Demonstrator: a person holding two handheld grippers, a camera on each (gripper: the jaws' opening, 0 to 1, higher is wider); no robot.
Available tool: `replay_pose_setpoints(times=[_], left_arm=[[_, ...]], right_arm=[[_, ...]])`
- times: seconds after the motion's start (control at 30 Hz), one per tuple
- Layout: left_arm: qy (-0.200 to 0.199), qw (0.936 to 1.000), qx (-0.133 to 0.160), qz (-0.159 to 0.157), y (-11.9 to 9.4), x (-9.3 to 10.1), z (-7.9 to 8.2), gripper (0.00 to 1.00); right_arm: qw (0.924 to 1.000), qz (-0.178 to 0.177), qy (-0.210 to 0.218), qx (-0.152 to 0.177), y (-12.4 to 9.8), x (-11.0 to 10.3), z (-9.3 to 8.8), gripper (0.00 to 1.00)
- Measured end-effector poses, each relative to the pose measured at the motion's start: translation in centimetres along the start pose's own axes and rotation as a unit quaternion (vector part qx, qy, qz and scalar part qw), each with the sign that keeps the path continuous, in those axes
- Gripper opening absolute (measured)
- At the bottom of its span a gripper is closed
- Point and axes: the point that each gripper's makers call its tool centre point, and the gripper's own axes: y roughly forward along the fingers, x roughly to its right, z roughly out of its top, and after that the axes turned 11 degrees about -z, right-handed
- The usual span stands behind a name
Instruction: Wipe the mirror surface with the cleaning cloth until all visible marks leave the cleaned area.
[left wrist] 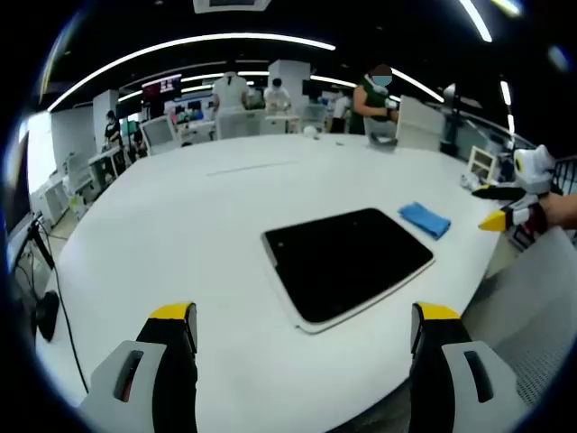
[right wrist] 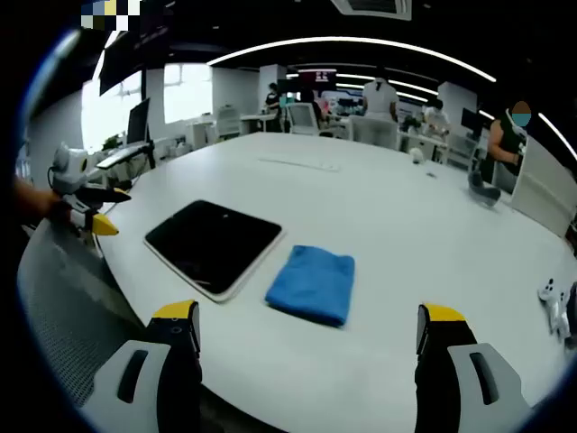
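Both grippers hover off the counter edge, fingers spread wide, holding nothing: left gripper faces mirror; right gripper faces cloth.

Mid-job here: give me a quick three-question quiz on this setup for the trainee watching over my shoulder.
1. True or false: the blue cleaning cloth lies on top of the mirror.
2. Multiple choice: the right tool is (a) shut on the cloth, (b) open above the white table, holding nothing, (c) pressing on the mirror.
3. Fill in: in the right gripper view, the left tool shows beyond the mirror's far side, at the table's ____.

Key:
1. False; the cloth lies on the table beside the mirror, a narrow gap between them.
2. b; wiping has not started.
3. edge.
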Motion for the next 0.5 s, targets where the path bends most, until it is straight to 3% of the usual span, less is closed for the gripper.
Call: replay_pose_setpoints(times=[0.27,0.33,0.37,0.4,0.43,0.5], left_arm=[[-0.037,0.9993,0.002,-0.009,0.0,0.2,-0.2,0.99],[-0.052,0.9986,0.0,-0.011,0.0,0.1,-0.3,0.99],[-0.057,0.9983,0.001,-0.008,-0.1,0.0,-0.1,0.99],[-0.052,0.9986,-0.003,-0.006,-0.1,-0.1,-0.1,0.99],[-0.031,0.9994,-0.014,0.007,-0.2,-0.6,-0.1,0.99],[-0.028,0.9995,0.003,0.012,-0.1,-0.6,0.5,0.99]], right_arm=[[1.0,0.0,0.005,0.002,0.0,0.1,0.1,1.0],[1.0,-0.003,-0.006,0.0,0.0,0.3,0.0,1.0],[0.9996,-0.009,-0.025,0.014,0.2,0.7,0.5,1.0],[0.998,-0.016,-0.048,0.038,0.1,0.9,1.3,1.0],[0.9984,-0.009,-0.044,0.032,0.0,0.6,1.2,1.0],[0.9985,0.007,-0.049,0.024,0.2,0.0,1.2,1.0]])
